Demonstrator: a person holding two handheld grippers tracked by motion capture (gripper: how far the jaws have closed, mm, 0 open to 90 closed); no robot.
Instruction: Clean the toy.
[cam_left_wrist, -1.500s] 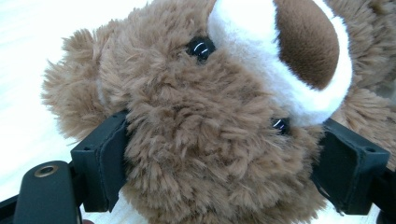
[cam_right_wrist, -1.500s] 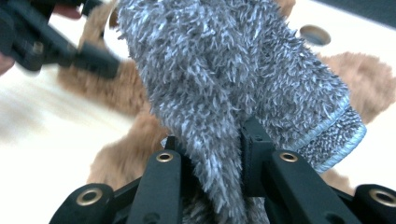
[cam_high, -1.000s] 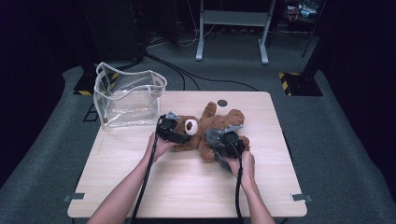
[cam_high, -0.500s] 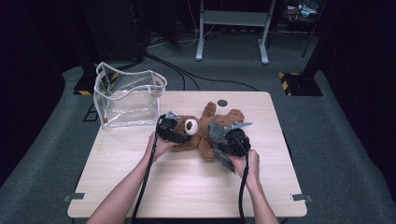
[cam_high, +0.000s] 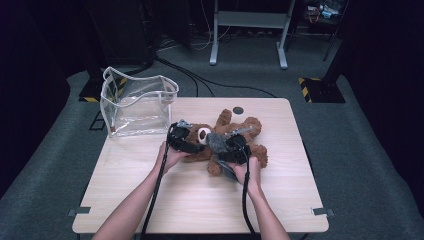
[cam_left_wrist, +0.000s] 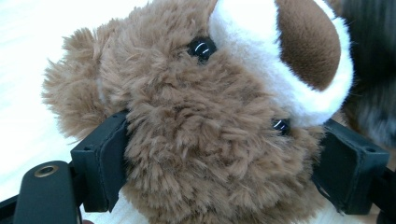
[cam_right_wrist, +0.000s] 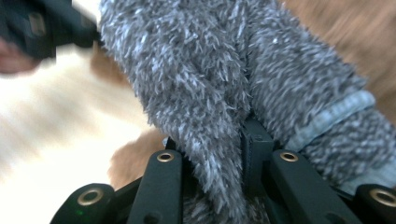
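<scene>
Holding the teddy bear (cam_high: 235, 140) from both sides, I have it lying near the middle of the wooden table (cam_high: 190, 200), its brown head toward my left. My left gripper (cam_high: 181, 138) has its jaws spread wide around the head (cam_left_wrist: 205, 121) and pressed into the plush on either side, the white muzzle (cam_left_wrist: 289, 60) turned up above them. My right gripper (cam_high: 235, 150) has its jaws nearly together, pinching a fold of the bear's fuzzy grey garment (cam_right_wrist: 210, 79); a pale blue-grey hem (cam_right_wrist: 336, 116) runs just beside the grip. That view is blurred. Behind the bear on my left, a clear plastic bag (cam_high: 137, 102) stands upright and open at the table's far corner, near but apart from the toy.
</scene>
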